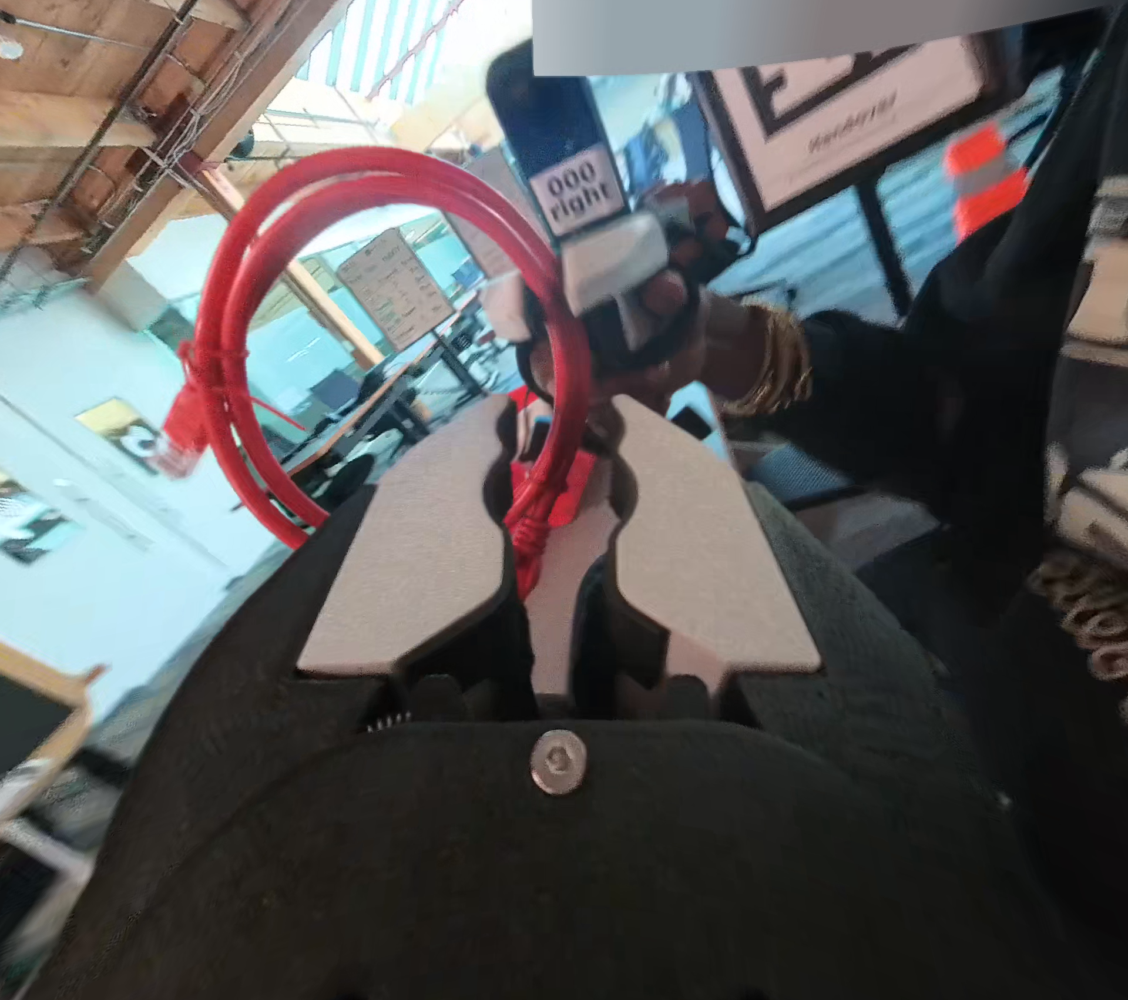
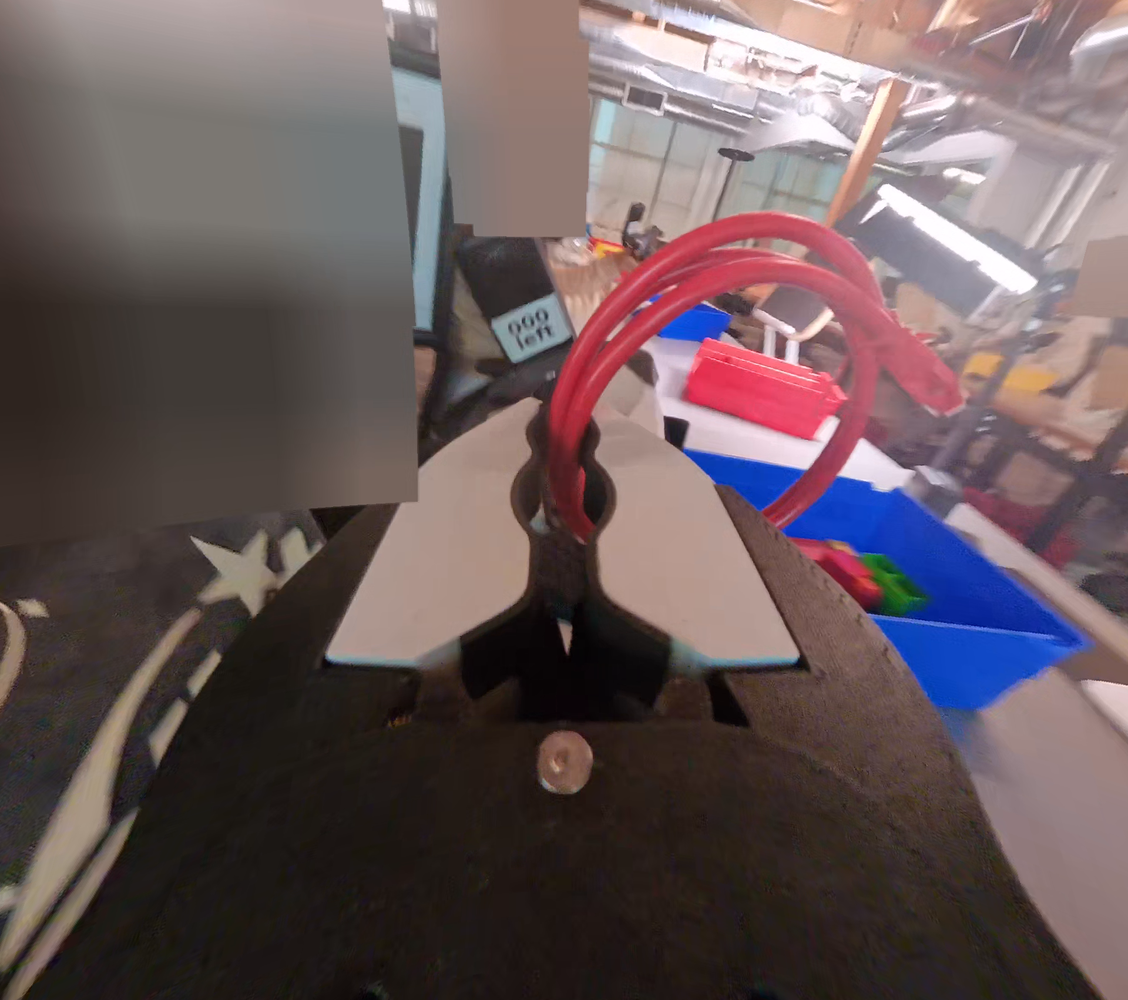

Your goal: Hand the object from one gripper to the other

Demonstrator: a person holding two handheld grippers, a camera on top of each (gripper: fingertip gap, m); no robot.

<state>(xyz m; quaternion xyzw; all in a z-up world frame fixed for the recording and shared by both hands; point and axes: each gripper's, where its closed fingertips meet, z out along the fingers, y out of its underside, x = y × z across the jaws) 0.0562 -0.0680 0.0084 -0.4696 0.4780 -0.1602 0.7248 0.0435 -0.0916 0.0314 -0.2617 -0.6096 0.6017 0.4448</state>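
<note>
Mid-handoff: right gripper [image 2: 564,439] clamped on red cable coil [image 2: 720,360], left gripper [image 1: 564,421] parted, coil loosely between, not yet withdrawn.

The right claw [image 2: 564,442] is clamped tight, its fingers almost meeting around the red cable [image 2: 726,354]. The left claw [image 1: 561,424] faces it, fingers apart around the same coil. A hand [image 1: 665,299] grips the right claw's handle.
</note>
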